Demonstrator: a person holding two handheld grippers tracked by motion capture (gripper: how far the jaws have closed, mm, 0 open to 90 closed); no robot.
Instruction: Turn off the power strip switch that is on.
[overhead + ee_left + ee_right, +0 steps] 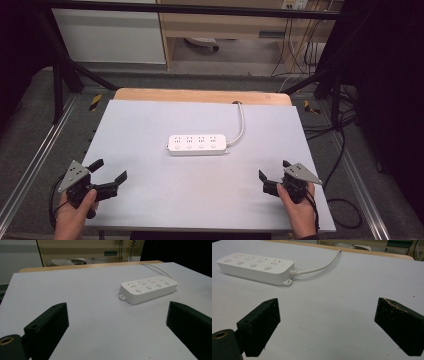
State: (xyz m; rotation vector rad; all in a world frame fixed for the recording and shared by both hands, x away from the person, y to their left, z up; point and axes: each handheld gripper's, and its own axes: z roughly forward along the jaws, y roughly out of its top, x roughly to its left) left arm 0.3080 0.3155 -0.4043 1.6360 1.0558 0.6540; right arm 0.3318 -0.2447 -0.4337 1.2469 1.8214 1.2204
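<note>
A: Entry. White plastic four-outlet power strip (197, 144) lies flat near the middle of the pale grey counter (150, 200), long side running left to right. Four round buttons sit along its near edge. Nothing is plugged into any outlet.

B: Cord?

A: White cord (240, 125) leaves the strip's right end, curves toward the far edge and goes over it by the bare wooden strip (200, 96) of the tabletop.

B: Tools?

A: Left tool (111, 175) rests at the near left corner, held in the left hand (75, 212), jaws spread wide, gripping nothing. Right tool (274, 171) sits at the near right, in the right hand (300, 207), jaws likewise wide apart and empty. Both are well apart from the strip. In each gripper view the strip lies ahead beyond the open jaws, with bare counter between.

B: Progress?

A: My judgement: at the start. Strip untouched, no contact made. The whole handling of the strip appears left to do, beginning with a reach inward from either side.
</note>
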